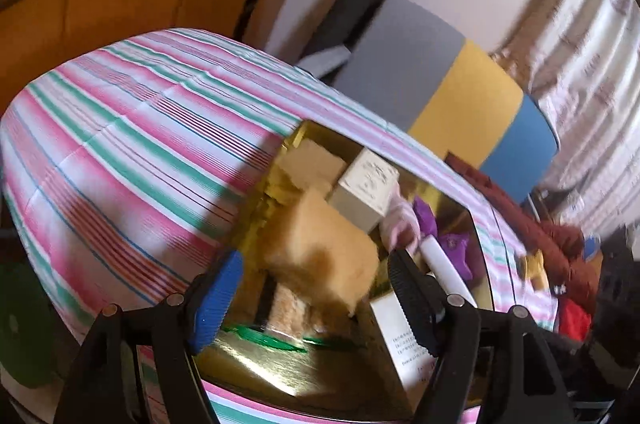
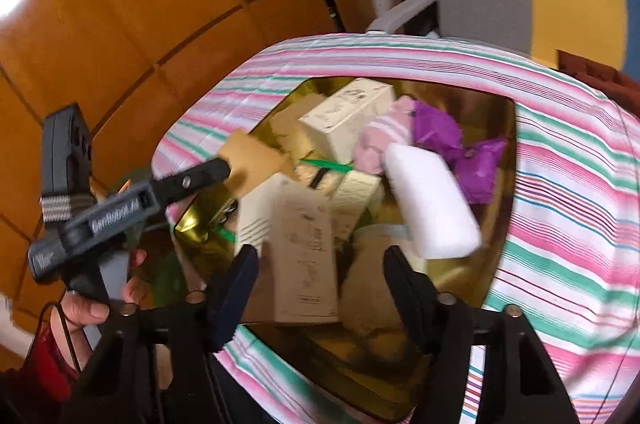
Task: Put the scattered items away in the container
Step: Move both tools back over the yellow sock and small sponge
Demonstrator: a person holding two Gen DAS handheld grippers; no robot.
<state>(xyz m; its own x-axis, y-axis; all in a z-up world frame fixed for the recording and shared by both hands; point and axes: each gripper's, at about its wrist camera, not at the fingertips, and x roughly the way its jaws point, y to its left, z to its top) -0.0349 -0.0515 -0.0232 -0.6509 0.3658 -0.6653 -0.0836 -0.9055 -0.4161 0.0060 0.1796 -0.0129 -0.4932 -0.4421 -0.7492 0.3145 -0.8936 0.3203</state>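
A gold tin (image 1: 256, 376) (image 2: 496, 264) sits on the striped cloth and holds cream boxes, a pink sock (image 2: 384, 139), a purple wrapper (image 2: 476, 167) and a white bar (image 2: 432, 207). My left gripper (image 1: 316, 288) is open over the tin, with a tan sponge (image 1: 320, 252) loose between its fingers. In the right wrist view the left gripper (image 2: 236, 167) touches the tan sponge (image 2: 256, 167) at the tin's left edge. My right gripper (image 2: 320, 288) is open above the tin, over a cream box (image 2: 304, 248).
The striped cloth (image 1: 120, 151) covers the table. A grey, yellow and blue chair (image 1: 440, 91) stands behind it. Dark red cloth (image 1: 552, 244) and a small yellow toy (image 1: 534, 266) lie at the right. Orange wall panels (image 2: 140, 23) are behind.
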